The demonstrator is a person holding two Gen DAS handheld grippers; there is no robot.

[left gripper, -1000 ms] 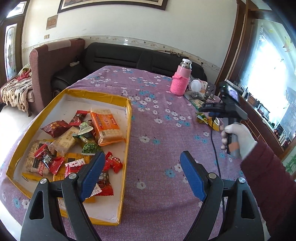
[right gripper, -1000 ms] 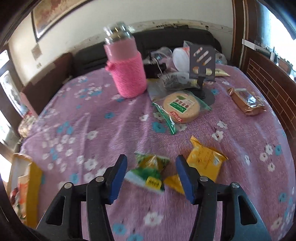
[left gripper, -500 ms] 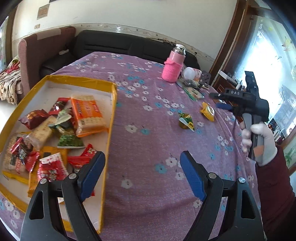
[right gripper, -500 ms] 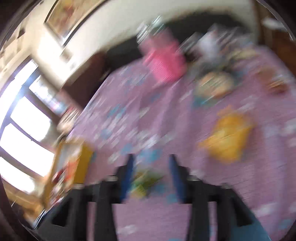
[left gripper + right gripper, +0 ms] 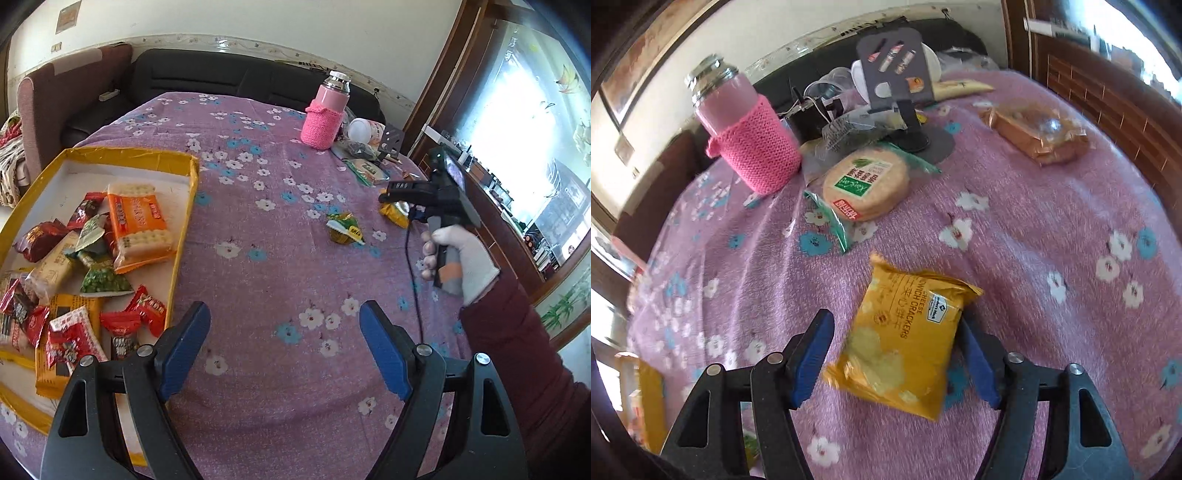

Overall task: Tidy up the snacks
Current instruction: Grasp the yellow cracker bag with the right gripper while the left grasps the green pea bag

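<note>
Yellow foil packet of cheese sandwich crackers [image 5: 908, 339] lies flat on the purple flowered cloth of the bench [image 5: 1052, 221], glossy, crimped at both short ends, dark print running lengthwise and a small blue-and-white logo near its 1 o'clock corner. Long axis runs from about 7 o'clock to 1 o'clock in the right wrist view; the far crimped end points toward the round cracker pack [image 5: 866, 184].

Right gripper [image 5: 897, 354] straddles the packet: the fingers are closing, packet between them. The right-hand pad sits at the packet's edge; the left-hand pad still shows a strip of cloth between it and the foil. No firm pinch visible.

Left gripper [image 5: 284, 347] hangs over bare cloth, fingers spread wide, nothing between them.

From the left wrist view, the yellow packet shows at 2 o'clock, partly hidden under the right gripper's body. A green snack packet [image 5: 344, 229] lies loose just beside it, toward 9 o'clock. Yellow-rimmed tray [image 5: 184, 236] at 9 o'clock holds a heap of snacks: an orange cracker pack [image 5: 138, 221], red wrappers and green pea packets.

Pink-sleeved bottle [image 5: 325, 110] stands upright at 12 o'clock.
</note>
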